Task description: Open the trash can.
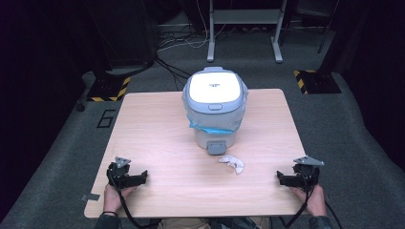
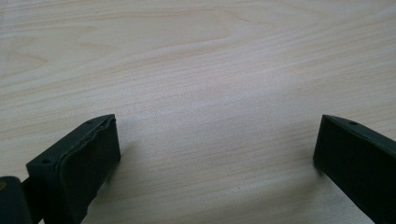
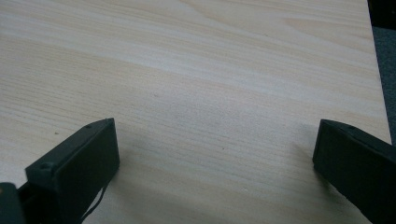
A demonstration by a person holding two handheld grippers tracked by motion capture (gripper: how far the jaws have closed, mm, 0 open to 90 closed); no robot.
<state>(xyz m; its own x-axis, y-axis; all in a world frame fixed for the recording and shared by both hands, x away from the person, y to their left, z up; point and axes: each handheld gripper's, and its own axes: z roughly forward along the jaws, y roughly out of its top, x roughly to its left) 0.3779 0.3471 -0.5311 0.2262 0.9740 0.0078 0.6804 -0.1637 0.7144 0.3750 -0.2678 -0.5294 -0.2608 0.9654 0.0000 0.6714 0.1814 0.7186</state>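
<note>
A small lidded bin with a blue liner bag stands near the desk's far edge, at its middle. Dark print sits on the white lid, too small to read. A crumpled white tissue lies just in front of the bin. The left gripper rests near the near-left corner, the right gripper near the near-right corner; both have jaws spread wide with nothing between them.
</note>
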